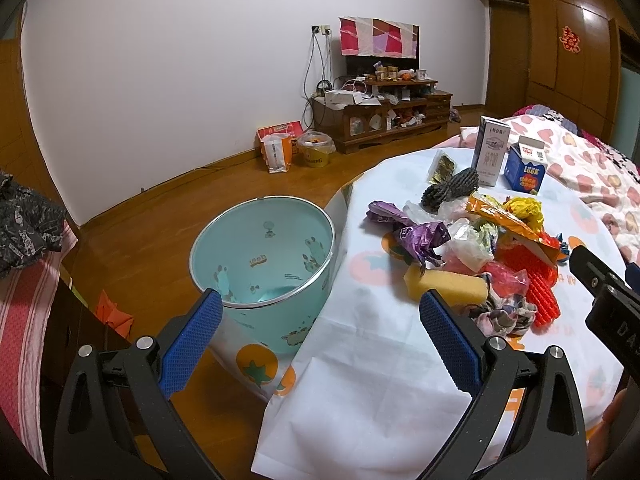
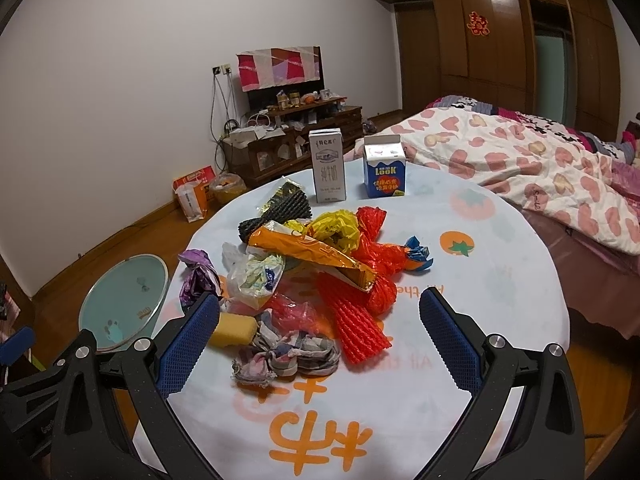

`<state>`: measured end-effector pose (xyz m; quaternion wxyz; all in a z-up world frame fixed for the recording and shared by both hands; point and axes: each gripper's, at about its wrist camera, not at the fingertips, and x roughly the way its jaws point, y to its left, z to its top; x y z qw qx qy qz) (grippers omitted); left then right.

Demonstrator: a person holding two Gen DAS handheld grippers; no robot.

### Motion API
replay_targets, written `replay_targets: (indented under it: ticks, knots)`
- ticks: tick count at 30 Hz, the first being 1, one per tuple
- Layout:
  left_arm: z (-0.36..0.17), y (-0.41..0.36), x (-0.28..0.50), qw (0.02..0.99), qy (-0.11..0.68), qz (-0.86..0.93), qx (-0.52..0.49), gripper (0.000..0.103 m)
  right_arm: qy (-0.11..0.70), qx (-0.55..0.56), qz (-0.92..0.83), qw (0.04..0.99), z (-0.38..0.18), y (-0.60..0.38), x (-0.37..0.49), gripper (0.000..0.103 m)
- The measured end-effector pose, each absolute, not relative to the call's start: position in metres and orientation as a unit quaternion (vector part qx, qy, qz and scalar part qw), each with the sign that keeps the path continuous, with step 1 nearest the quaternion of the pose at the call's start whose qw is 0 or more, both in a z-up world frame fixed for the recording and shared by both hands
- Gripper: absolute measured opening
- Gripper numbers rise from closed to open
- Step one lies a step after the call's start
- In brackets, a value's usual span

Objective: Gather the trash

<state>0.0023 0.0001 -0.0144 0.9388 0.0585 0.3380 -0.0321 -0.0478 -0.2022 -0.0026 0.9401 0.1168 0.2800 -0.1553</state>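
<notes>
On the round table (image 2: 460, 216) the trash pile (image 2: 312, 264) sits mid-cloth, two cartons (image 2: 328, 170) standing behind it, and the teal bin (image 1: 262, 256) waits on the floor just off the left edge. Both my left gripper (image 1: 320, 332) and right gripper (image 2: 320, 332) hang wide open and empty. I judge the nearest piece best: I'd bring the right one down over the checked rag (image 2: 288, 356), pinching its bunched middle so nothing trails.
</notes>
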Motion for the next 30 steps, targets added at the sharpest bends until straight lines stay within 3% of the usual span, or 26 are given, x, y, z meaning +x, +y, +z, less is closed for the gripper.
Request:
replay_targets:
  ticks: [24,28,30]
  knots:
    - [-0.05,-0.011,0.039,0.918,0.39,-0.038,0.059,0.097,0.317,0.114,-0.154,0.929,-0.033,-0.229,-0.013,0.097]
    - [-0.056,-0.007,0.052,0.912,0.407,-0.037,0.046,0.097,0.32,0.116,-0.142,0.93,-0.035,-0.248,-0.007,0.08]
    - [-0.055,-0.007,0.061,0.91,0.41,-0.048,0.037,0.095,0.322,0.115,-0.126,0.931,-0.033,-0.256,-0.001,0.079]
